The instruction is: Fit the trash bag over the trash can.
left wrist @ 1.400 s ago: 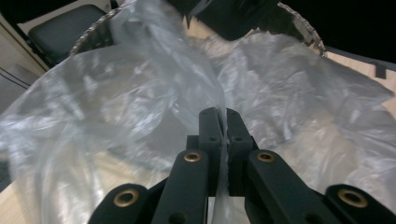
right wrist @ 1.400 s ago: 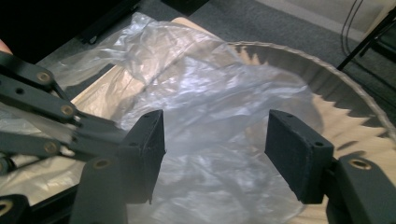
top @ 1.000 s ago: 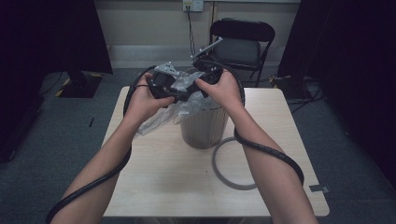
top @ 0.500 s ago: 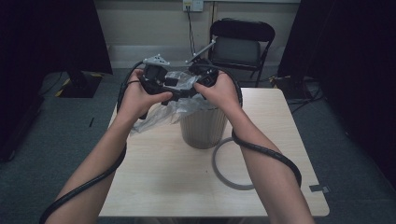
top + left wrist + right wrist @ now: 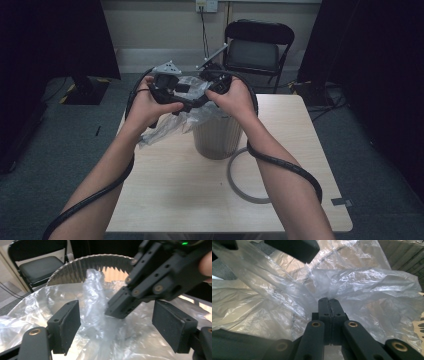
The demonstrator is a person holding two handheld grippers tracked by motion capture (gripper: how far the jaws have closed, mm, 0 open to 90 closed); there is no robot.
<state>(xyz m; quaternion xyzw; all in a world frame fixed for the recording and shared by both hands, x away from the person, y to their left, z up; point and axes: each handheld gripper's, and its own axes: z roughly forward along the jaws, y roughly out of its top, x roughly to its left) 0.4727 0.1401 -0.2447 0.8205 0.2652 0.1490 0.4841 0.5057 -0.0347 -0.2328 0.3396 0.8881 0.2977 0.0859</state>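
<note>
While the right gripper (image 5: 329, 302) has its fingers pressed together, pinching a fold of the clear bag (image 5: 97, 297), the left gripper (image 5: 116, 322) has just been opening: its fingers (image 5: 65, 326) are spread, with bag film between them but neither pad pressing on it. The right gripper's tip pokes into that gap from above. Rest of the bag drapes over the ribbed bin (image 5: 217, 137) on the desk (image 5: 175, 185), spilling down its left side.
</note>
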